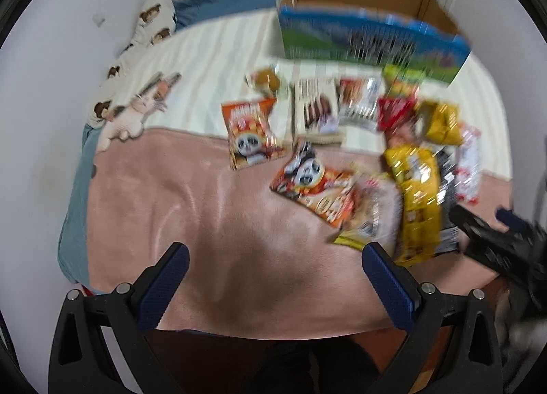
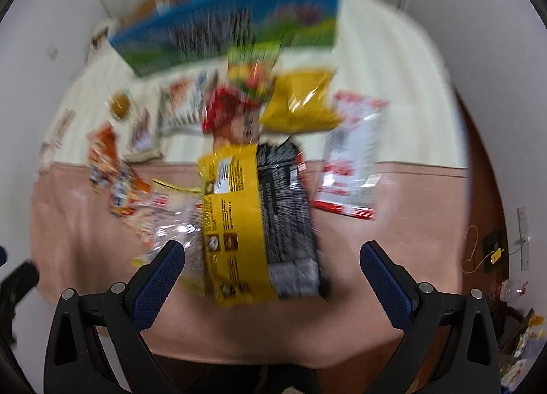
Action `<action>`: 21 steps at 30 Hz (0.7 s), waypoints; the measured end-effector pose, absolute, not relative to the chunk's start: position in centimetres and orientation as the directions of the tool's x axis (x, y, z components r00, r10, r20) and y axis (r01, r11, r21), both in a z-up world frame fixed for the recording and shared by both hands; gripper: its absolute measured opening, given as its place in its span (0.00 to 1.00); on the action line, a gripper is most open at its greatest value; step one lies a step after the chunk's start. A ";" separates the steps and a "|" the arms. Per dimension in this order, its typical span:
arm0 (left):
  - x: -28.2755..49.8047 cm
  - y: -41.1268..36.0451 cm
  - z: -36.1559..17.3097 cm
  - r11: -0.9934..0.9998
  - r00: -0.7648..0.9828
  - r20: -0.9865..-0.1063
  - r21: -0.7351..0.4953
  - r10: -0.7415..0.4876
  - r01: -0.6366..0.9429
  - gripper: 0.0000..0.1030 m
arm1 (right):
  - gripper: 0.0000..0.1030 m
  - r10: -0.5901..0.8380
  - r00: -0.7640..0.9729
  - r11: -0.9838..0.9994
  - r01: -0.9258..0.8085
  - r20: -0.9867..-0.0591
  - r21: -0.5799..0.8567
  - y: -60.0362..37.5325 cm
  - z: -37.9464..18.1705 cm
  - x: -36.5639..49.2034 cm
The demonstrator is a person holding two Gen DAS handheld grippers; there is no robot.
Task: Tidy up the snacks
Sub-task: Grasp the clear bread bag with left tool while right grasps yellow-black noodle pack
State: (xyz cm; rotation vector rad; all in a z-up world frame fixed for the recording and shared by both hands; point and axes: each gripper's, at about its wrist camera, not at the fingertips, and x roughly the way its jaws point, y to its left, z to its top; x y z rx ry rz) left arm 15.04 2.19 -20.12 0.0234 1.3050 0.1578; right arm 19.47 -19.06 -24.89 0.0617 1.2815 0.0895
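Hand-held grippers, left (image 1: 275, 262) and right (image 2: 273, 257), hover spread-fingered above snack packets (image 2: 236, 219).

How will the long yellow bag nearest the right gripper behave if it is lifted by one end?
The yellow bag looks like thin glossy film, so it probably sags and may slip between the pads. It overlaps the black pack, which might shift.

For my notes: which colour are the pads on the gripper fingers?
Dark blue pads, clearest in the right wrist view.
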 end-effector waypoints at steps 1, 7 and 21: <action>15.1 2.4 -21.2 0.989 0.238 -0.963 0.110 0.130 -0.097 1.00 | 1.00 0.101 0.249 0.995 -0.047 -0.963 0.092 -18.2 -27.2 20.8; 15.7 0.9 -23.6 0.989 0.211 -0.967 0.129 0.143 -0.077 1.00 | 0.90 0.059 0.151 0.997 -0.064 -0.987 0.049 -16.8 -33.8 23.5; 20.2 -8.1 -30.8 0.974 0.097 -0.991 0.110 0.092 0.197 0.97 | 0.86 0.196 0.089 0.977 0.072 -0.977 0.203 -25.9 -37.3 20.8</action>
